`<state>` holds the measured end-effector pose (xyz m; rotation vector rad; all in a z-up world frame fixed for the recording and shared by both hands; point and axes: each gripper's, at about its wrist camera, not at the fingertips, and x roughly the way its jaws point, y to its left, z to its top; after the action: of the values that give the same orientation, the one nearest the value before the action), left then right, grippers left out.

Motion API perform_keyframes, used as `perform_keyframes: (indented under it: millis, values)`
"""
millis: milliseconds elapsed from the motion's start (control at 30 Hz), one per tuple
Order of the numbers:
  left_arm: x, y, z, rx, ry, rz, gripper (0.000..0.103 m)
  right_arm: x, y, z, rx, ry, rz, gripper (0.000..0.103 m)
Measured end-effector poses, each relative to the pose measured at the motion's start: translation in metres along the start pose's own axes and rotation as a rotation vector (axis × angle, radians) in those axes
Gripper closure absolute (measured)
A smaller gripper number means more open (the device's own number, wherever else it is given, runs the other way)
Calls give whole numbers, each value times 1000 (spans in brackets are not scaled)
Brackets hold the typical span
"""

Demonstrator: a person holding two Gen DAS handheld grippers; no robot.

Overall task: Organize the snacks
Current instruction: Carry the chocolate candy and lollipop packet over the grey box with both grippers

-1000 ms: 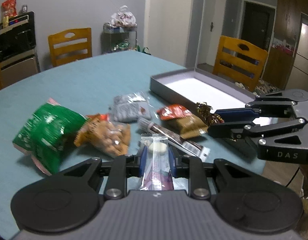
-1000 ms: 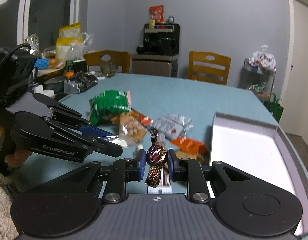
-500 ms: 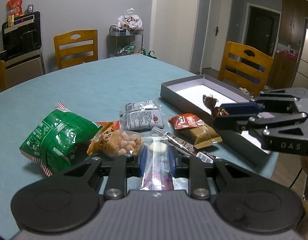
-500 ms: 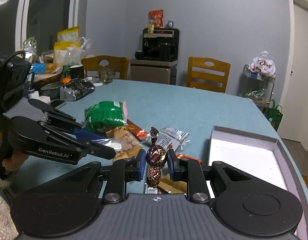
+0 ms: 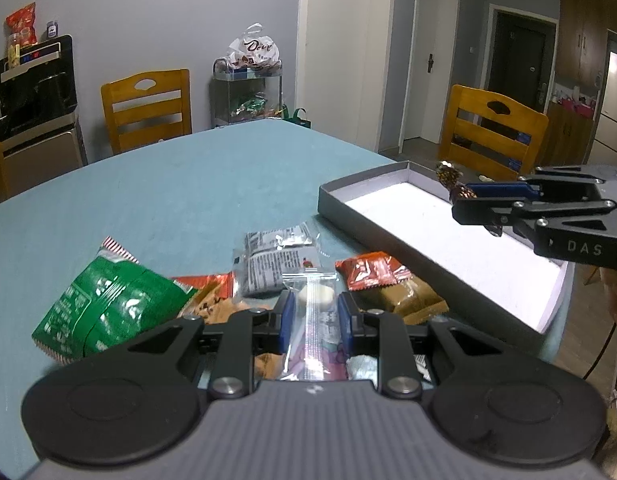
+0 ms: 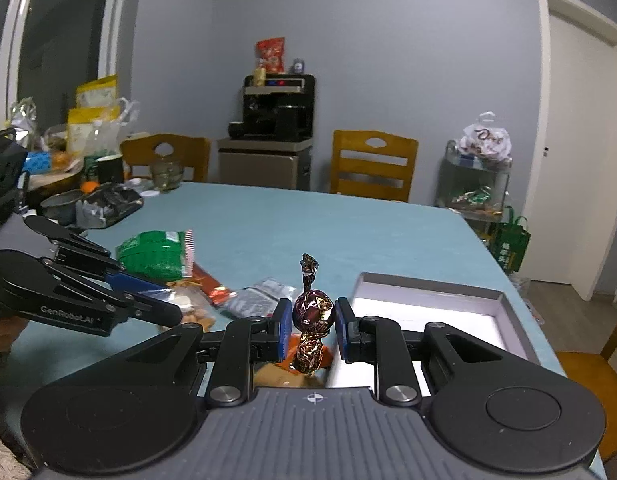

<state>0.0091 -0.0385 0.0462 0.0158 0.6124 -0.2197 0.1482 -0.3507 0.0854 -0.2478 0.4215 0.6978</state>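
I have the teal surface (image 5: 196,184) spread under both views, with the grey box (image 5: 360,220) lying open toward 2 o'clock in the left wrist view, its white floor bare. The loose snacks sit in a heap at 6 to 9 o'clock of the box: the green bag (image 5: 104,312) largest, then the grey packet (image 5: 274,264), the red packet (image 5: 372,272) and the brown packet (image 5: 412,300) just beside it.

My right gripper (image 6: 308,318) has its jaws clenched on the foil-wrapped chocolate (image 6: 313,310), held upright in the air near the box's near wall. My left gripper (image 5: 316,314) grips a clear sachet (image 5: 314,320) with a white piece inside, lifted above the heap.

I judge the step in hand is dropping the chocolate into the box. To do it well I should carry it past the wall, lower it toward a corner, and only then loosen, so it does not roll or bounce out.
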Motion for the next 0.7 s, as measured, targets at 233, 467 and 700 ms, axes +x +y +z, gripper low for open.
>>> perform_keyframes:
  millis: [233,467,700]
  values:
    - [11,-11,10,20,10,-13,82,0,-24,-10,41,14,-47,78]
    - [24,-25,20,53,22,-16,82,2,-45,-23,94,38,-84,78]
    - [38,-39,29,77,24,-23,82,2,-63,-34,127,44,-97,78]
